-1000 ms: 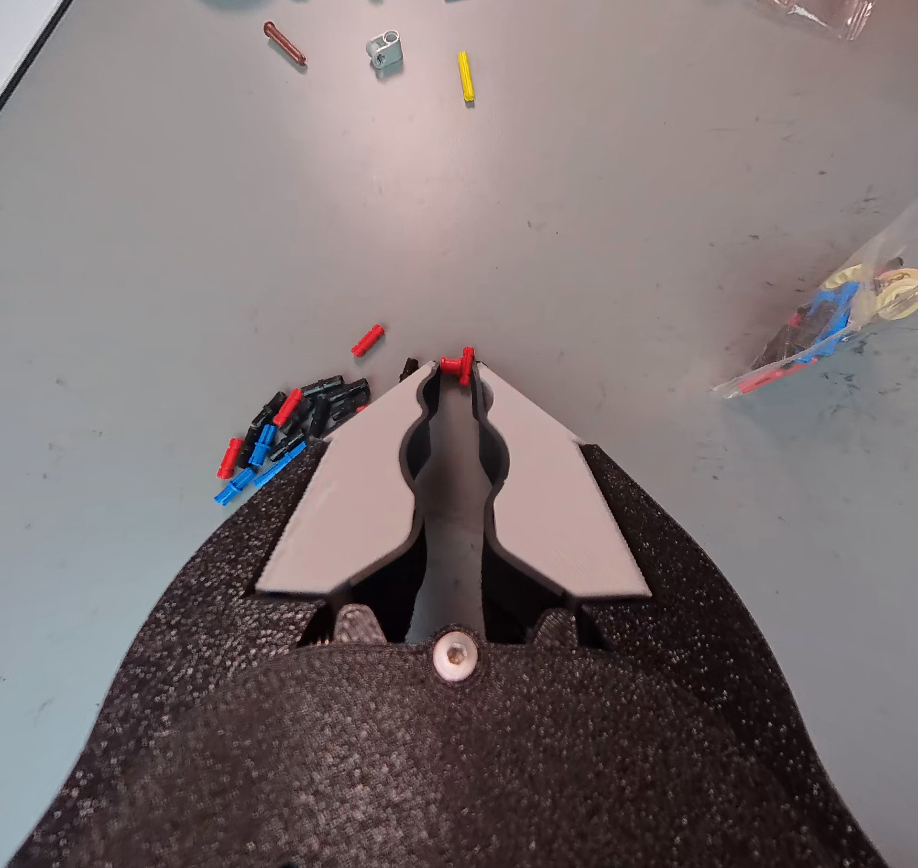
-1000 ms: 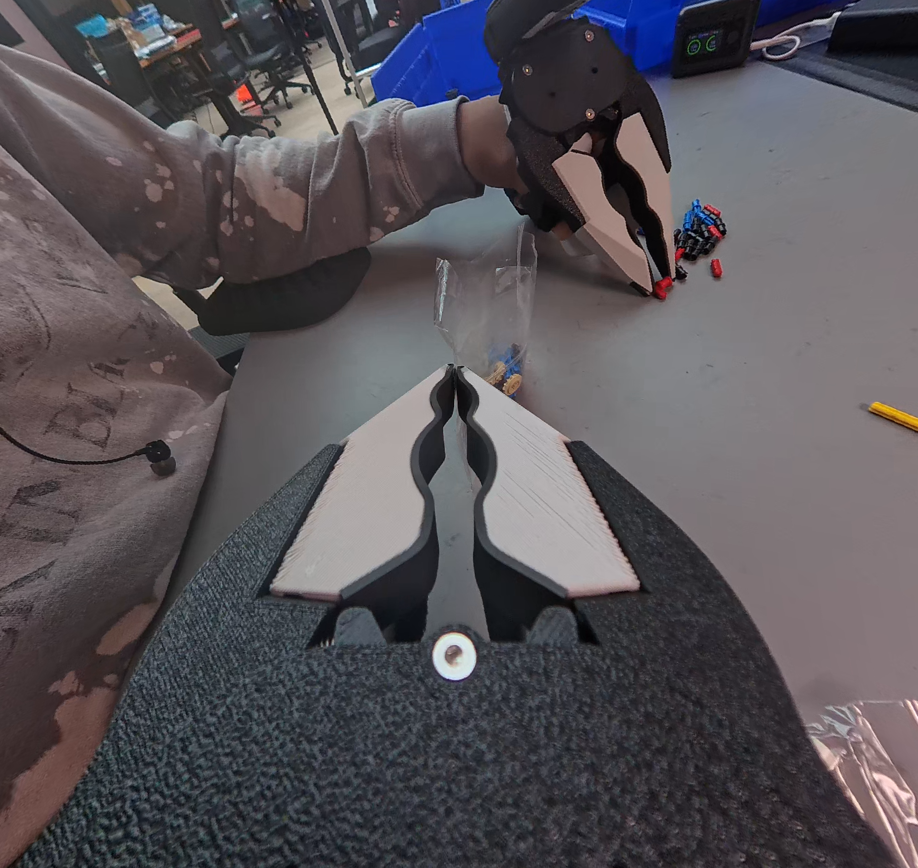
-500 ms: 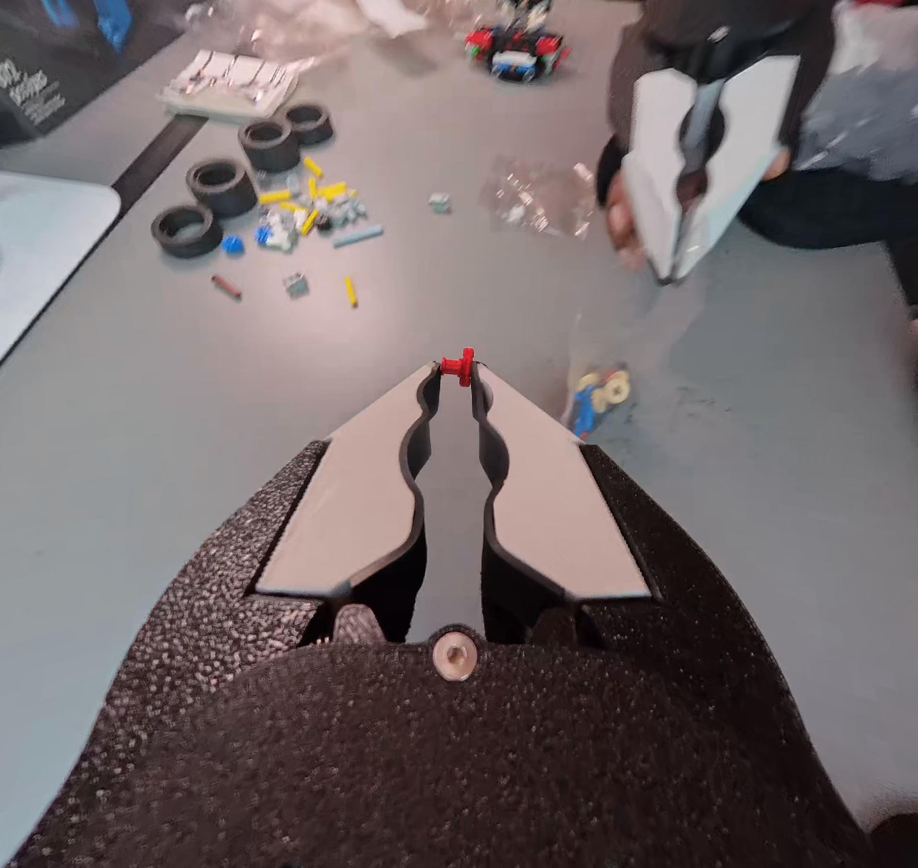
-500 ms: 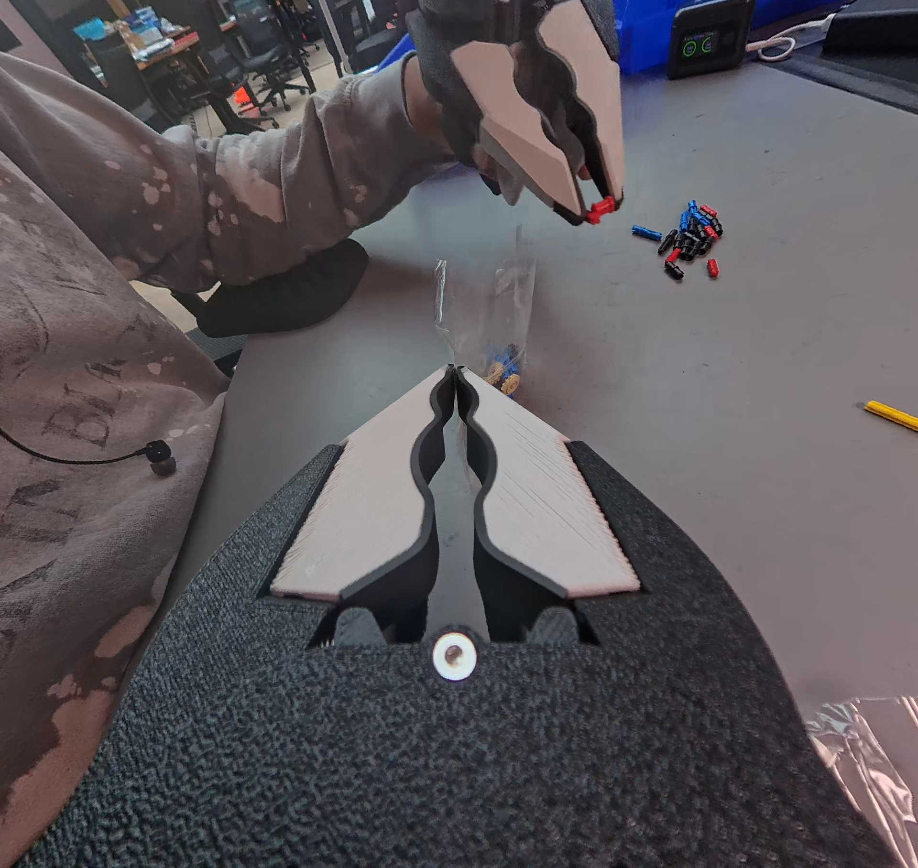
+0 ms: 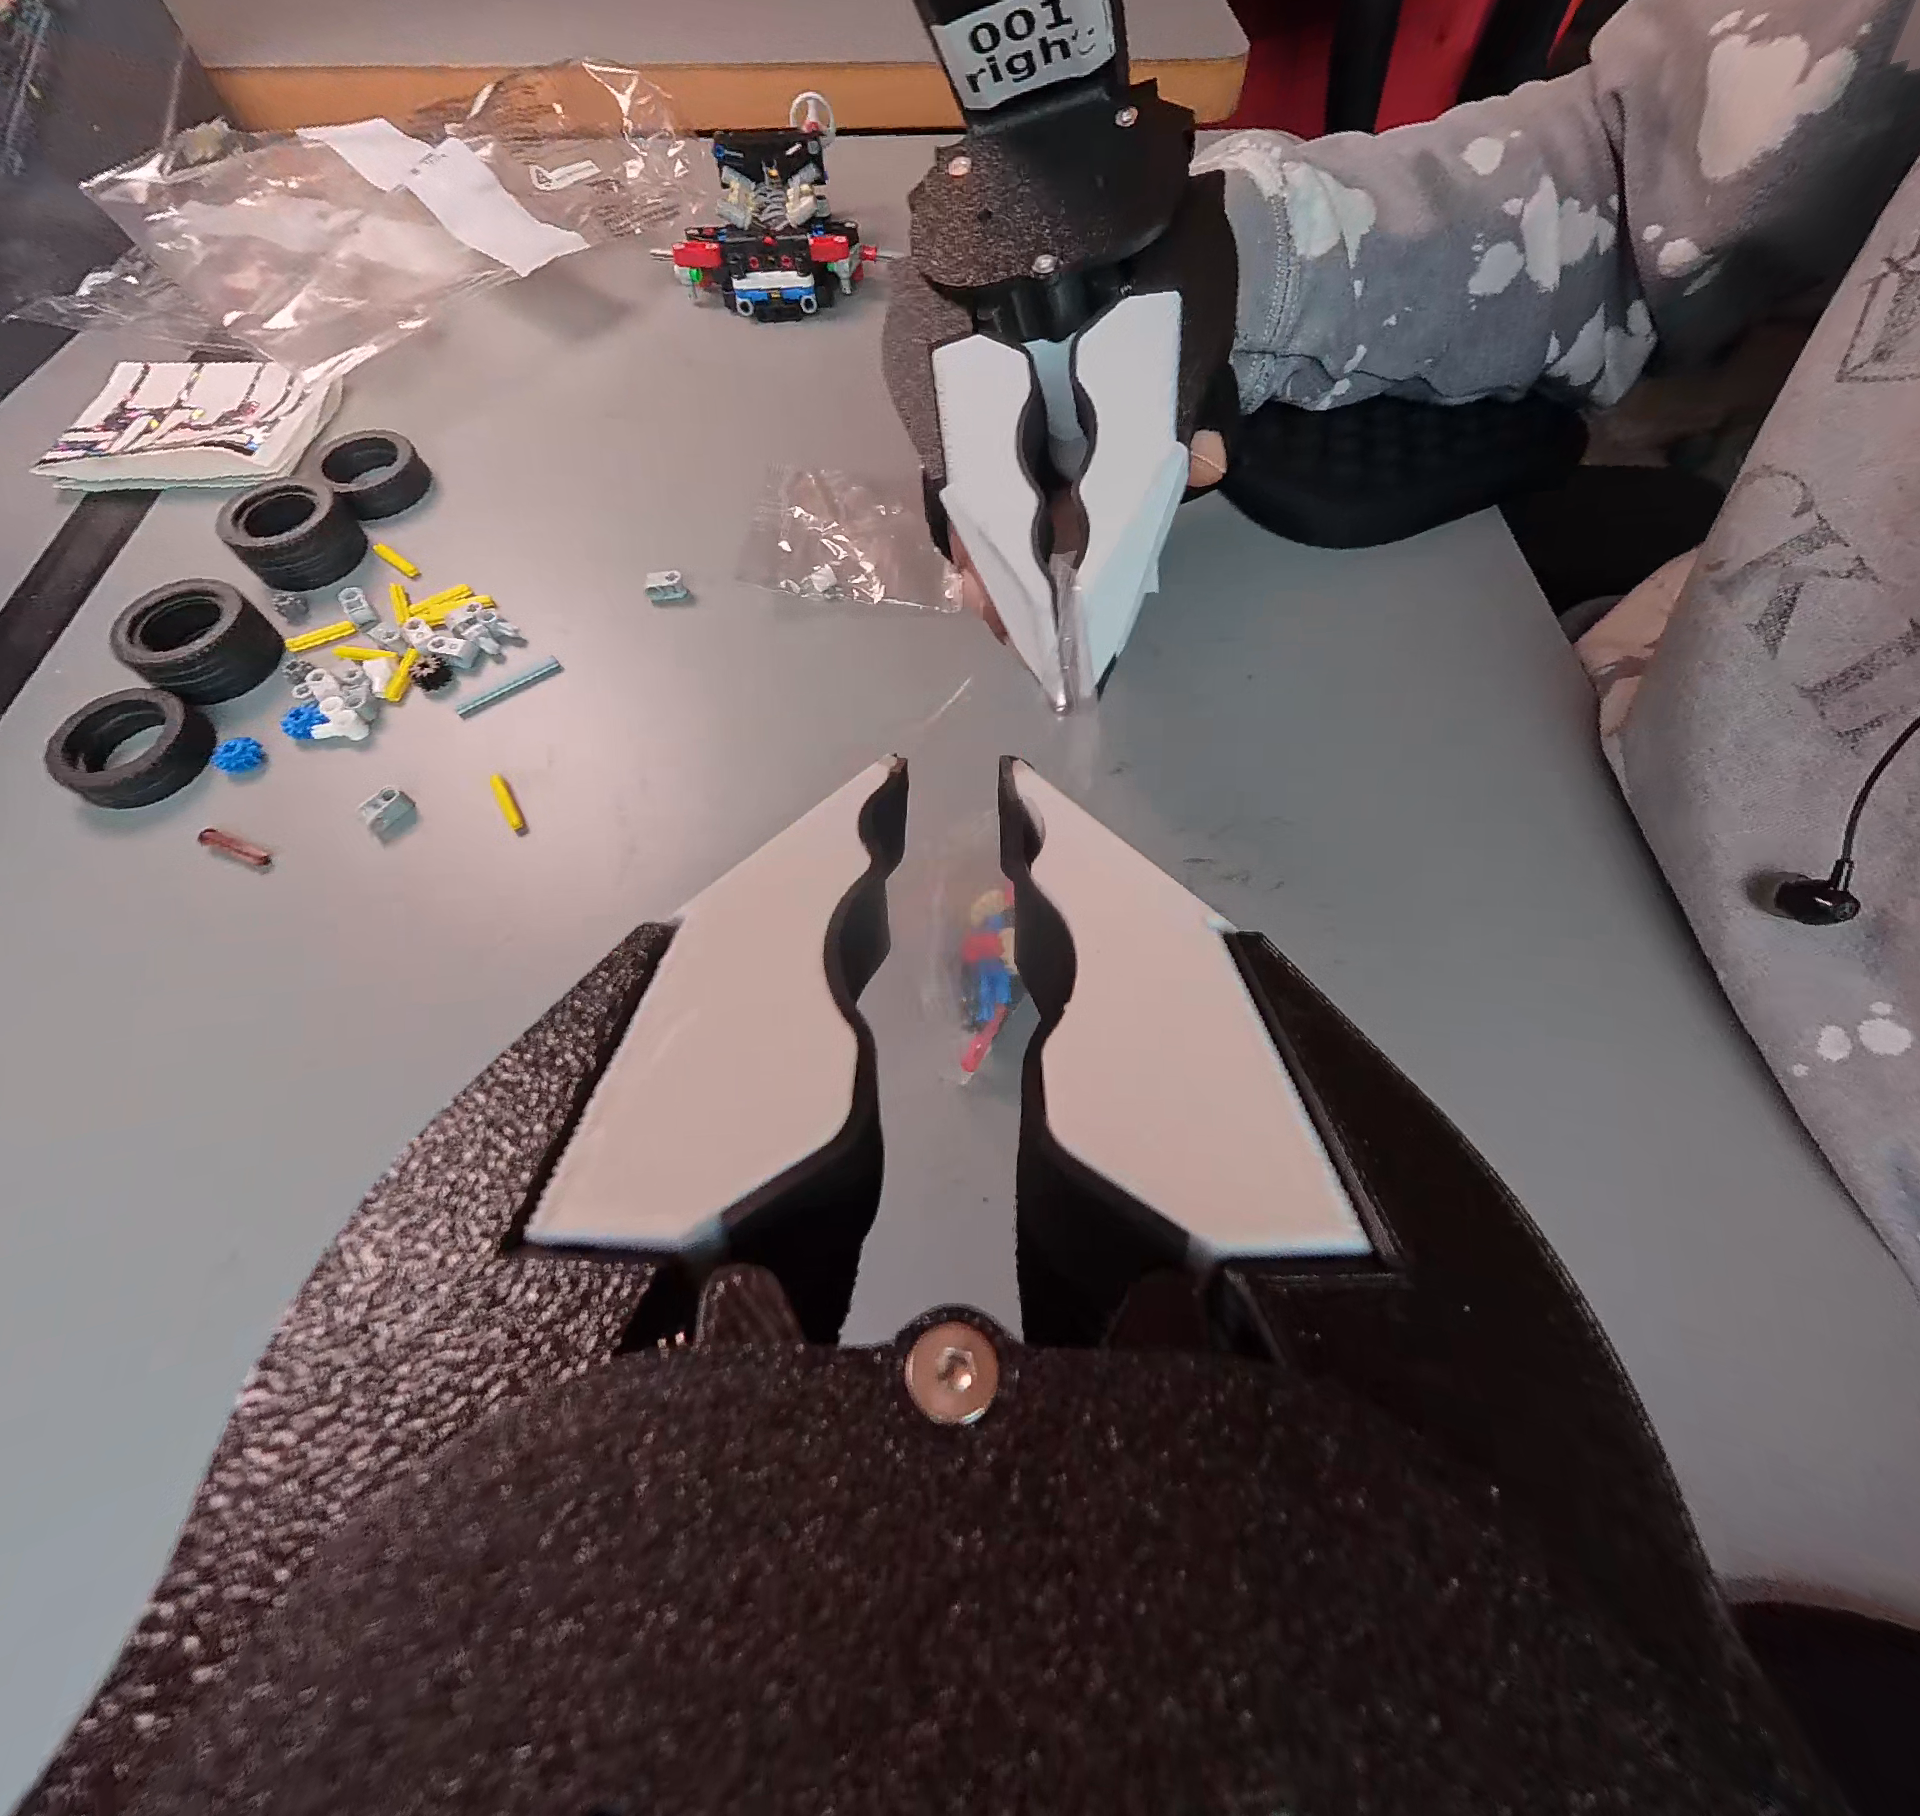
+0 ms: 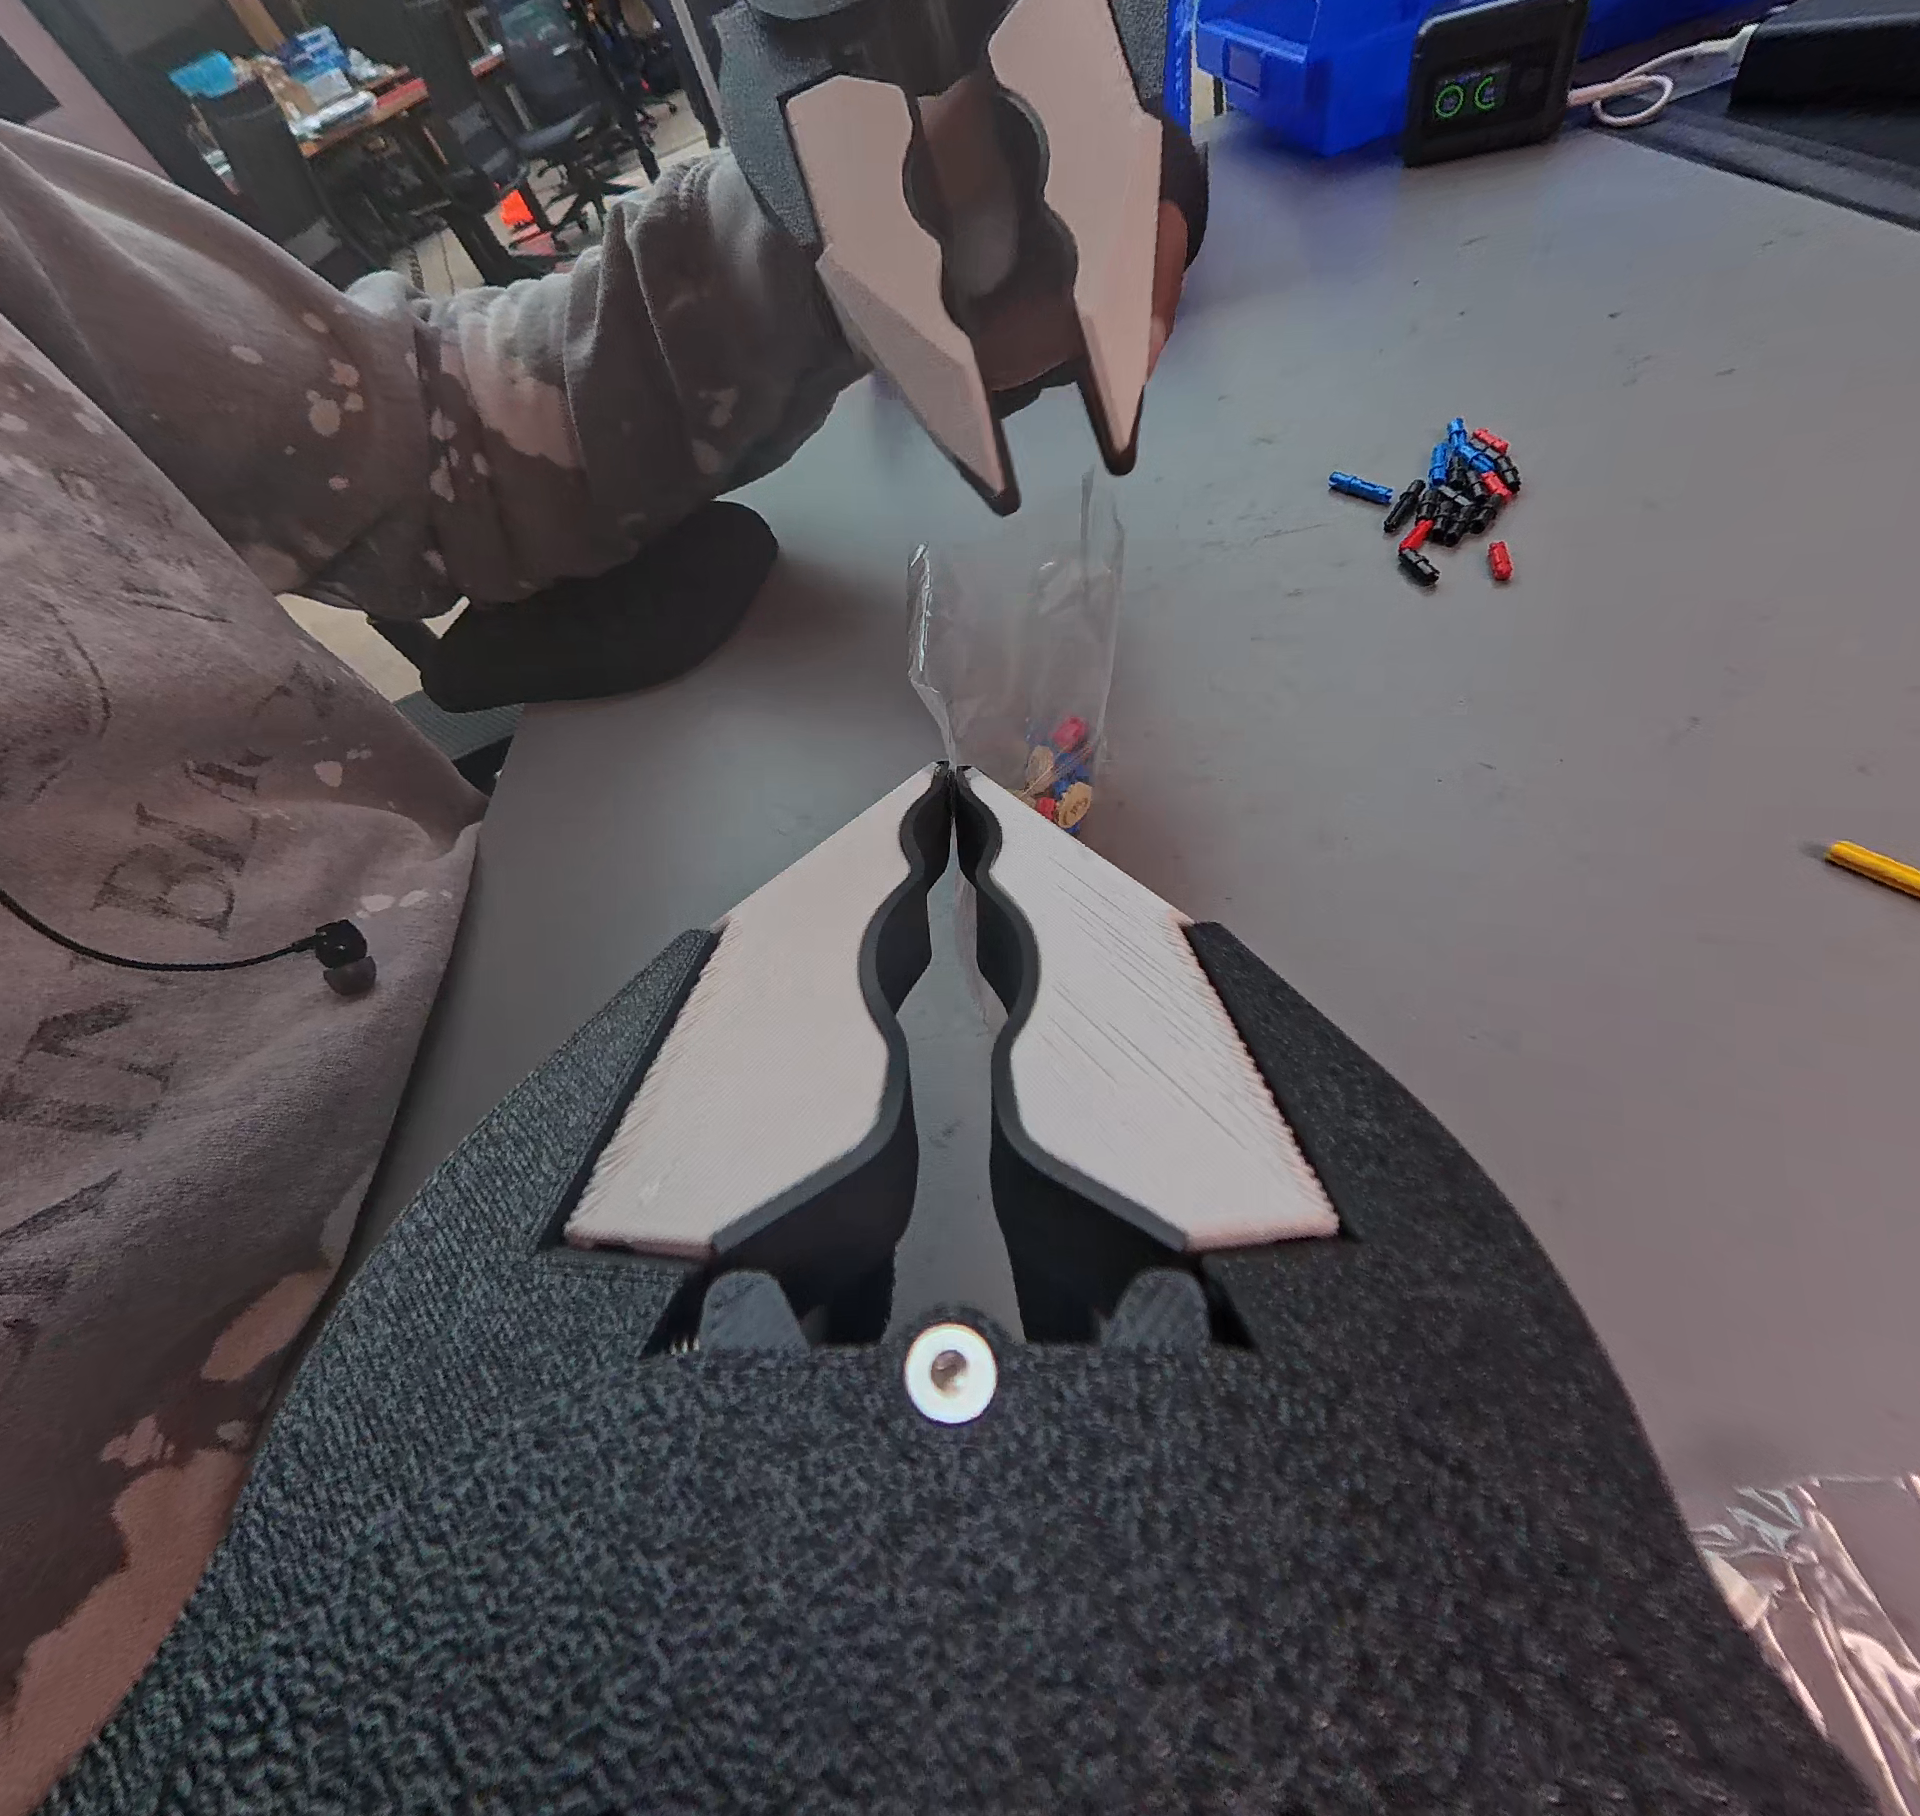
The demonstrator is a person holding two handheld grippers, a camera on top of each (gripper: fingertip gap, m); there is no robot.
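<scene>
The right gripper (image 6: 951,774) is pinching the edge of a clear bag (image 6: 1023,665) of small parts. The left gripper (image 5: 948,764) is hovering directly above it, jaws narrowly parted and empty, over the worktop (image 5: 520,987).

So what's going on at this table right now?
A person works two handheld grippers over a grey table. The right gripper is shut on the edge of a small clear bag holding coloured toy parts. The left gripper hangs open just above the bag's mouth. Loose pins, tyres and a half-built toy car lie around.
</scene>
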